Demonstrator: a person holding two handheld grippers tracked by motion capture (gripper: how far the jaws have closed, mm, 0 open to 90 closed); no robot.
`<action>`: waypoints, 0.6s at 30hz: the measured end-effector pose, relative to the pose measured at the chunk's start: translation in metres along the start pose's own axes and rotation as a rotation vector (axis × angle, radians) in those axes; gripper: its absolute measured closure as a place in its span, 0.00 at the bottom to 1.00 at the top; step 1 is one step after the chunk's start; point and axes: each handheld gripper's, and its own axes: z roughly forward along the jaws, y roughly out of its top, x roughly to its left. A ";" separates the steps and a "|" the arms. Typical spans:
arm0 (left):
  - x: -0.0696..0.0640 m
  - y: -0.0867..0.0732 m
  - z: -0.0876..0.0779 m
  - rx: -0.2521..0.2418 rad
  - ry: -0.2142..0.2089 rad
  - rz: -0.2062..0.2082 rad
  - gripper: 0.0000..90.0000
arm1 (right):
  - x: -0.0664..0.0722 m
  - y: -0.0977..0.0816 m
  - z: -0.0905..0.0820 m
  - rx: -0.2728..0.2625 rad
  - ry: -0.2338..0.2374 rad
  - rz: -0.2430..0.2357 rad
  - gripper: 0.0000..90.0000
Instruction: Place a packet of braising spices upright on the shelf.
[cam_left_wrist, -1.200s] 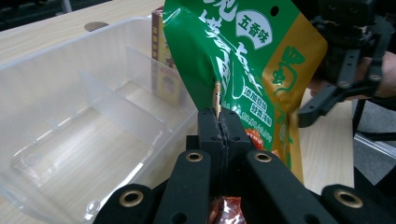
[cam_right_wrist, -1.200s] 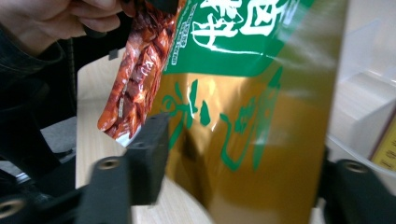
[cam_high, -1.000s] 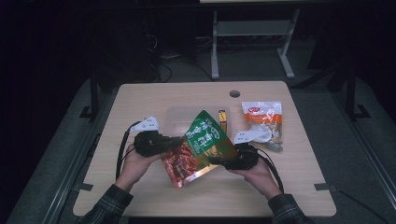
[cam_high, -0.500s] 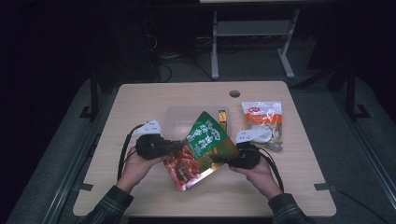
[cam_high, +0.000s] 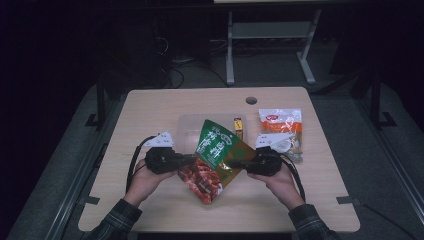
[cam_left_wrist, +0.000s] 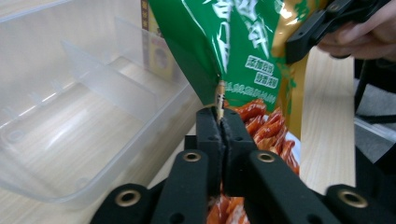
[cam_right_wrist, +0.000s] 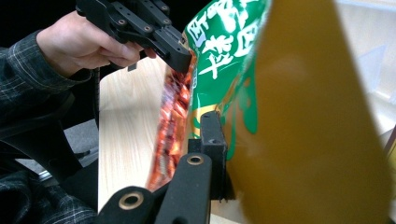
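Observation:
A green and gold snack bag (cam_high: 212, 152) with red sausages printed on its lower part hangs tilted above the table's front half. My left gripper (cam_high: 189, 159) is shut on its left edge. In the left gripper view the tips (cam_left_wrist: 219, 114) pinch the bag's (cam_left_wrist: 243, 56) thin seam; they have just eased a touch wider with the seam still between them. My right gripper (cam_high: 234, 162) is shut on the bag's right side. In the right gripper view its jaws (cam_right_wrist: 219, 121) clamp the gold face of the bag (cam_right_wrist: 299, 116).
A clear plastic divided container (cam_high: 187, 127) sits just behind the bag, close to my left gripper (cam_left_wrist: 70, 130). A small yellow packet (cam_high: 238, 126) and an orange-and-white snack packet (cam_high: 280, 122) lie at the right. A cable hole (cam_high: 251, 100) is near the far edge.
Both hands stay almost in place. The bag between them has shifted only slightly.

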 end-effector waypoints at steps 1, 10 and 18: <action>0.000 0.000 0.000 0.005 0.006 0.006 0.93 | 0.000 0.001 -0.001 -0.001 0.003 -0.001 1.00; 0.007 -0.005 -0.007 0.037 0.041 0.004 0.63 | 0.006 0.009 -0.007 0.038 -0.007 -0.084 1.00; 0.008 -0.023 -0.011 0.082 0.040 0.067 0.47 | 0.015 0.016 -0.009 0.047 0.021 -0.127 1.00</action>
